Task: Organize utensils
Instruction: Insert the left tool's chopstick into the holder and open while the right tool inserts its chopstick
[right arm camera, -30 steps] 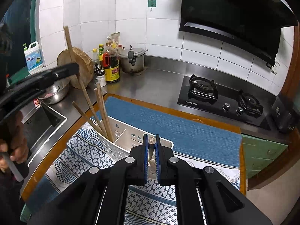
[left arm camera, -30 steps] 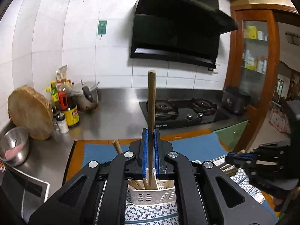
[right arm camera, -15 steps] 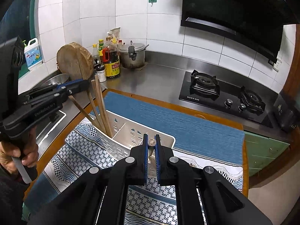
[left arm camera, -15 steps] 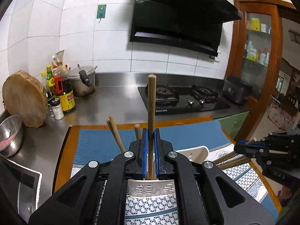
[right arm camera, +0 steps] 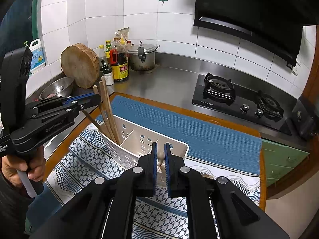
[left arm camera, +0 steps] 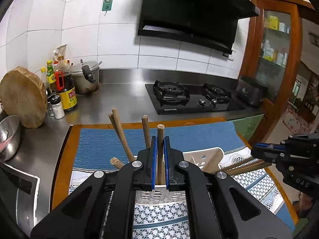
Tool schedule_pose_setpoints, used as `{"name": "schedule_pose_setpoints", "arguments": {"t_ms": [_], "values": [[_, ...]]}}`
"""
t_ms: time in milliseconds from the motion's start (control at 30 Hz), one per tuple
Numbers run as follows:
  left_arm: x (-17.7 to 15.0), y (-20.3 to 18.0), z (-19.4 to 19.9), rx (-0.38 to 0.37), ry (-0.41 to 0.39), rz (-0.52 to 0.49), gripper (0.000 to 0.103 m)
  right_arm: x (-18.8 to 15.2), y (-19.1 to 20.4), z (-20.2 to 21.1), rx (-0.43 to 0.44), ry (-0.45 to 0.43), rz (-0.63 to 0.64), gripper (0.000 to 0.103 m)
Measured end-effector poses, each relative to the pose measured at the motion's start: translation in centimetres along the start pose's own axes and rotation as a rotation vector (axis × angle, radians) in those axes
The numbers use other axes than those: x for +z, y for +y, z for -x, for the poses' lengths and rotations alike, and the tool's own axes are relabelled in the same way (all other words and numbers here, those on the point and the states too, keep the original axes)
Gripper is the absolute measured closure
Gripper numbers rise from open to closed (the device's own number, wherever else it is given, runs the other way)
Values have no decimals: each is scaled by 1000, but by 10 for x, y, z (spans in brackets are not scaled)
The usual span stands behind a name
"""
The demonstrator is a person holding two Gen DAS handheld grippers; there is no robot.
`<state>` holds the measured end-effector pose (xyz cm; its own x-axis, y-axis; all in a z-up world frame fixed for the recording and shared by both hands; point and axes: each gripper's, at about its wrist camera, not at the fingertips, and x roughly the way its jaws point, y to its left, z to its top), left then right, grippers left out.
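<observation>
Left wrist view: low, close above the white caddy [left arm camera: 201, 157], facing the stove [left arm camera: 191, 97] and back wall. Right wrist view: further right, angled toward the left corner, caddy [right arm camera: 147, 137] just ahead. Both share caddy, blue mat [left arm camera: 103, 139], stove, chopping block [right arm camera: 79, 65].

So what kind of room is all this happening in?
A home kitchen, most likely: a two-burner gas stove sits in a steel counter under a black range hood, with sauce bottles and a pressure cooker against the tiled wall.
</observation>
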<state>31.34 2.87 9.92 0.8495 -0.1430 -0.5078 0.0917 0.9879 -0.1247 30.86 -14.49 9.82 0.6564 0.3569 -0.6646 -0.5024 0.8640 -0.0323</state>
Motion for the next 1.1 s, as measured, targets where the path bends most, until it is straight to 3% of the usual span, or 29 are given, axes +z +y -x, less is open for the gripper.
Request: {"name": "schedule_pose_setpoints", "arguments": {"t_ms": [200,367,433,567,800,933,1033,1100], "values": [[0,0,1,4,3,7,95,0,0,0,-2,-3,-1,96],[0,-1,5,5,-1,3,92,1,-1,6,-2,-18,-7,89],[-1,-3,10,11,-9,-4,82,0,-2,9,-2,-22,-10,86],[-1,-6,18,11,-19,-9,74,-3,-3,14,-3,-28,-15,78],[-6,-9,35,31,-35,-16,52,-7,-3,26,-8,-44,-19,63],[-9,-12,47,43,-49,-21,36,-12,-4,35,-8,-57,-26,57],[-16,-16,61,56,-70,-32,31,-19,-5,42,-5,-65,-36,55],[-20,-18,69,58,-78,-37,23,-24,-5,48,-12,-77,-42,38]]}}
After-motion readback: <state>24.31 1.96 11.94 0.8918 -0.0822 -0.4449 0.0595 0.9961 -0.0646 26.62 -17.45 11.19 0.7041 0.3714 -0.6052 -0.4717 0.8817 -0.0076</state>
